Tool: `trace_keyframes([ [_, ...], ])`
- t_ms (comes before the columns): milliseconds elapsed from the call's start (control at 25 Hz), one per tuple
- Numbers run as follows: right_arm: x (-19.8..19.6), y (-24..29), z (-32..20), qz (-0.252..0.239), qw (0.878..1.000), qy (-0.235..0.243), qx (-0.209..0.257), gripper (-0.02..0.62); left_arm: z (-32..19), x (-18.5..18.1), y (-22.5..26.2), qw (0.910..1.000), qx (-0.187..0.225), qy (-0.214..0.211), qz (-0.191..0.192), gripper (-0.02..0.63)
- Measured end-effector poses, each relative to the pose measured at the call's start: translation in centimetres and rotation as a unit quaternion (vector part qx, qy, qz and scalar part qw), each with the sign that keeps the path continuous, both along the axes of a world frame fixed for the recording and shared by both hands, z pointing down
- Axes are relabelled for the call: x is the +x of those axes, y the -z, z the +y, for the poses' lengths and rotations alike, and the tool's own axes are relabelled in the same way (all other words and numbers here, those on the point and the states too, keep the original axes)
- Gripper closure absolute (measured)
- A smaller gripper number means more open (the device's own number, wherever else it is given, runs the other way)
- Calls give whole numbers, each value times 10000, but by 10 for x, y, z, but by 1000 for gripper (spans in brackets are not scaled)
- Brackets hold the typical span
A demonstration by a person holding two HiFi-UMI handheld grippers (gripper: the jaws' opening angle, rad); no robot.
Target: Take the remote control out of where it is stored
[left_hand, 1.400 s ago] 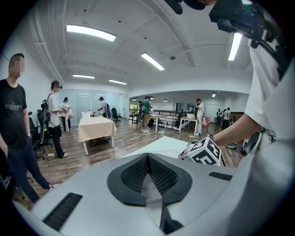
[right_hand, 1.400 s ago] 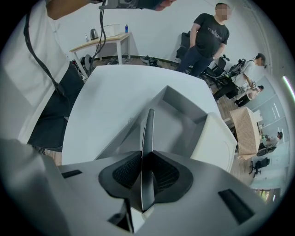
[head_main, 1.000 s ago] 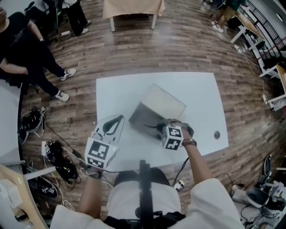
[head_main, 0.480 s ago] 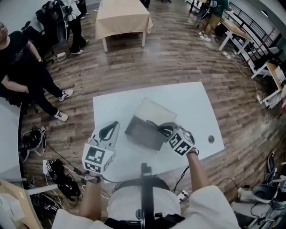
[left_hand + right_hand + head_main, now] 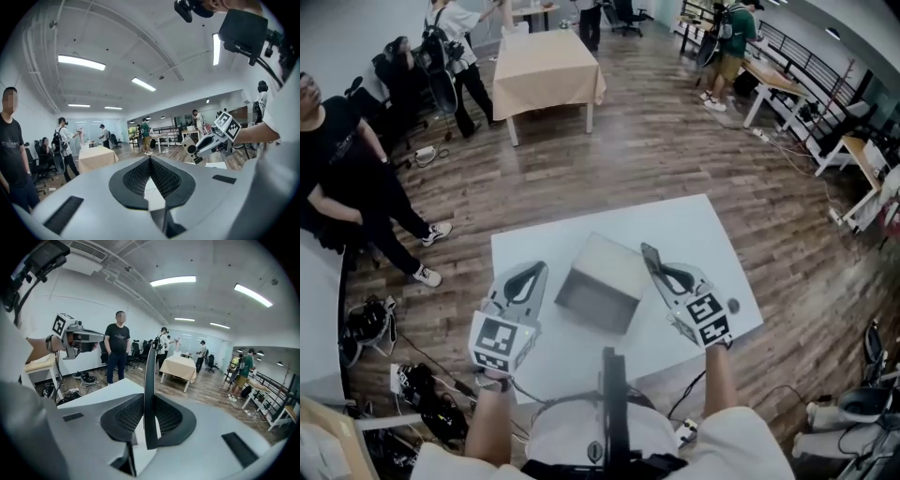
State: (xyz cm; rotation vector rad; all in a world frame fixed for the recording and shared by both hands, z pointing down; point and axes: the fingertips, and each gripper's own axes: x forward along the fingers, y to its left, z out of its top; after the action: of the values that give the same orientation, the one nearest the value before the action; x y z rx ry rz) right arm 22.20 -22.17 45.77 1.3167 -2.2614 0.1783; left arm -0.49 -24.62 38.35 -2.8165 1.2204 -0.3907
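A grey box [image 5: 602,281] sits in the middle of the white table [image 5: 694,225]. The remote control [image 5: 649,258] is a thin dark slab, and it sticks up from my right gripper [image 5: 661,274], which is shut on it just right of the box and clear of it. In the right gripper view the remote [image 5: 150,366] stands edge-on between the jaws of the right gripper [image 5: 149,401]. My left gripper [image 5: 536,267] hovers left of the box. In its own view the left gripper [image 5: 150,158] has its jaws together with nothing between them.
A small dark round object [image 5: 732,306] lies on the table near its right edge. A person in black [image 5: 347,159] stands at the left, near cables on the floor [image 5: 412,328]. A beige-clothed table [image 5: 548,66] stands behind, with other people further back.
My right gripper has come out of the box's dark opening with the remote and risen to the right. The left gripper has stayed beside the box. The head view has tilted up.
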Motion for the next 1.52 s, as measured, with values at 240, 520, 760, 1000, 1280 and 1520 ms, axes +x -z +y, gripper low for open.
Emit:
trace_keyframes([
  [240,17,50,13,-396,9978,-292,444,522,0,9,31,9993,338,-107,145,606],
  [520,31,103,35,-855,9914,-348,932,522,8,19,62,9972,570,-162,456,606],
  [760,34,140,50,-869,9858,-418,1378,523,19,29,80,9954,795,-250,477,606],
  [1000,33,150,56,-833,9839,-445,1519,523,19,35,82,9969,718,-186,253,606],
  [1280,29,149,57,-817,9843,-473,1492,523,17,38,76,9961,809,-172,294,606],
  [1520,26,150,55,-829,9846,-432,1478,523,17,39,72,9971,723,-144,187,606],
])
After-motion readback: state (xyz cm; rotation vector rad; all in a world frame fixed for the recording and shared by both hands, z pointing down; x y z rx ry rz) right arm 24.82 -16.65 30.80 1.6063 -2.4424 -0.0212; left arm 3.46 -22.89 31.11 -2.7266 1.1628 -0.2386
